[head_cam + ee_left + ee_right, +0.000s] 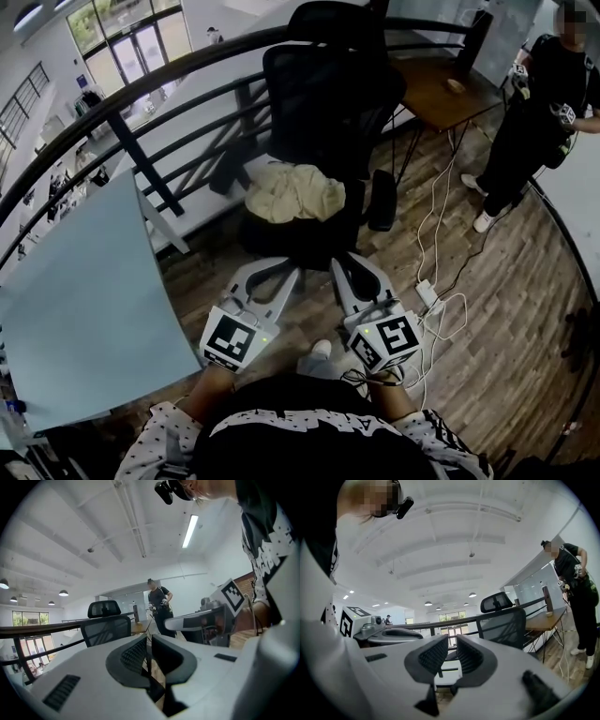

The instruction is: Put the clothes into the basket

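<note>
Both pairs of jaws are closed tight and empty: your left gripper [270, 274] and right gripper [354, 269] point at the beige clothes [293, 192] on the black office chair [328, 94]. I judge this the approach step; next, open a gripper before reaching the cloth. No basket shows.

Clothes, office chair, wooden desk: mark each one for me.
beige clothes [295, 192], head view, middle of the crumpled pile on the chair seat
office chair [323, 103], head view, middle of the black mesh backrest
wooden desk [427, 94], head view, bare part of the brown top
</note>
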`<state>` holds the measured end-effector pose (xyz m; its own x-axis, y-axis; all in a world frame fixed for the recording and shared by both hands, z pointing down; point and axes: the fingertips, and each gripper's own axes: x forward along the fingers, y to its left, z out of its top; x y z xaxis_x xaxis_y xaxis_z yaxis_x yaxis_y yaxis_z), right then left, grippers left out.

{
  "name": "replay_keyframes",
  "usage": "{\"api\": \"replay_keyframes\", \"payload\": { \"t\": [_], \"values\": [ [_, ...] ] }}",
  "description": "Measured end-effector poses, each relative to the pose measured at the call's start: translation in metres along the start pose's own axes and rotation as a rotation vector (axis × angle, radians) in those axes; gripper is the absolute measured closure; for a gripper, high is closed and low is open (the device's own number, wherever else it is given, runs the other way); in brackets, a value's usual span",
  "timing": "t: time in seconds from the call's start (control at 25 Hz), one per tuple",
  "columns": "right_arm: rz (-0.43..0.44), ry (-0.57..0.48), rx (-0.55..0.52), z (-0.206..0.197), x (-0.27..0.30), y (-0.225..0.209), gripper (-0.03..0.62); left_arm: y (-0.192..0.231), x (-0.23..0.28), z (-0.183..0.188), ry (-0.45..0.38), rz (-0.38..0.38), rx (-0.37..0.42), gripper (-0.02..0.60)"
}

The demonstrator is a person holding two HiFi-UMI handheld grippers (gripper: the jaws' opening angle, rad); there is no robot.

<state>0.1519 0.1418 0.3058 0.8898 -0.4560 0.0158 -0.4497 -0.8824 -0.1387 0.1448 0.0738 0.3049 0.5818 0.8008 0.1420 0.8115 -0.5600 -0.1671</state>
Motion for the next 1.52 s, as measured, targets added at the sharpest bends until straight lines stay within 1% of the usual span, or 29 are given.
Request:
{"api": "replay_keyframes", "payload": {
  "t": [0.12,0.36,0.52,0.88,1.08,1.2,1.36,1.52],
  "values": [
    [0.011,0.008,0.008,-0.002,0.003,-0.016,0.557,0.005,0.013,0.004,-0.014,0.041,0.004,0.561],
    [0.042,0.002,0.019,0.002,0.012,-0.047,0.557,0.014,0.044,0.008,0.011,0.079,0.009,0.561],
    [0.069,0.0,0.03,0.002,0.022,-0.062,0.557,0.02,0.06,0.015,0.003,0.119,0.037,0.561],
    [0.096,-0.001,0.036,0.001,0.032,-0.098,0.557,0.022,0.102,0.011,0.043,0.114,0.038,0.561],
    [0.108,0.016,0.023,0.004,0.036,-0.106,0.557,0.017,0.112,0.012,0.055,0.096,0.05,0.561],
    [0.107,-0.011,-0.004,0.014,0.036,-0.108,0.557,0.019,0.113,0.019,0.043,0.102,0.059,0.561],
    [0.079,-0.053,-0.031,0.028,0.038,-0.118,0.557,0.025,0.12,0.026,0.009,0.107,0.066,0.561],
    [0.099,-0.061,-0.033,0.025,0.042,-0.121,0.556,0.029,0.128,0.017,0.041,0.096,0.059,0.56]
  ]
}}
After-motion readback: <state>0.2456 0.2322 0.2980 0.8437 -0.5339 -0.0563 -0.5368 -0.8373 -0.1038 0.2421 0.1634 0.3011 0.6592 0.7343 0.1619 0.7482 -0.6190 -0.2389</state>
